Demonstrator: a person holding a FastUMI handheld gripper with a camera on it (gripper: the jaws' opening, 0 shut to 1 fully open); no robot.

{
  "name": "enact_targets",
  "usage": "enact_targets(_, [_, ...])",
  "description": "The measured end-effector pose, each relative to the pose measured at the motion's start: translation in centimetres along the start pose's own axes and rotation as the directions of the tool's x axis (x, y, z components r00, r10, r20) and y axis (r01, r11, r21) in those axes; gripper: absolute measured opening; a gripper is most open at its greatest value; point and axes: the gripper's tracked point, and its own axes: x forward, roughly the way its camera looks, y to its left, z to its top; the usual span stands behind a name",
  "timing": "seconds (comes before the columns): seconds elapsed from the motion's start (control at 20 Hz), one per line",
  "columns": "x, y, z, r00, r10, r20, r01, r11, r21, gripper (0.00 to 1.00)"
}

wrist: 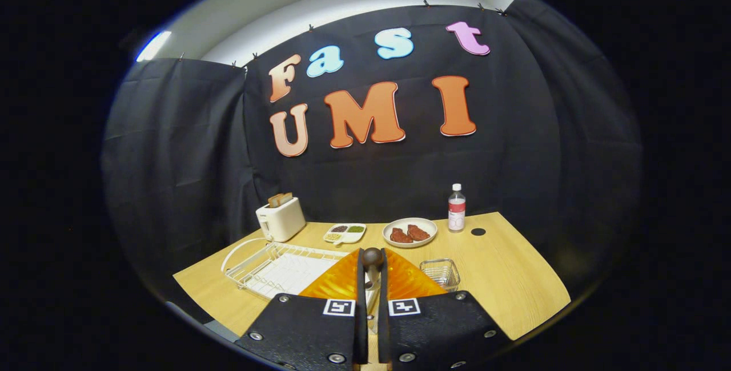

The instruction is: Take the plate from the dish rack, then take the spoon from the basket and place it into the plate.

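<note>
The gripper (372,279) has its two fingers drawn nearly together, pinching the spoon (372,261) between them. The spoon's long axis runs along the fingers, pointing straight ahead and upward, with a dark rounded end (372,256) standing just past the fingertips; which end this is cannot be told. Directly beneath and on both sides of the fingers lies the orange ribbed plate (405,282) on the wooden table (514,279). Left of the fingers sits the white wire dish rack (274,268); just right of them is the small wire basket (440,273). Beyond the fingers stand a toaster (280,218), a divided dish (344,233), a plate of meat (409,232) and a bottle (456,207).
</note>
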Motion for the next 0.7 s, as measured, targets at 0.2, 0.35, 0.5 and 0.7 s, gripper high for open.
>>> enact_targets(0.2, [-1.2,2.2,-1.3,0.998,0.056,-0.023,-0.056,0.998,-0.001,0.07])
enact_targets(0.35, [-1.6,3.8,-3.0,0.993,0.100,-0.055,-0.100,0.995,0.008,0.07])
enact_targets(0.5, [-1.9,5.2,-4.6,0.987,0.139,-0.085,-0.139,0.990,-0.001,0.07])
enact_targets(0.7, [-2.3,6.9,-6.6,0.974,0.197,-0.112,-0.198,0.980,0.004,0.07])
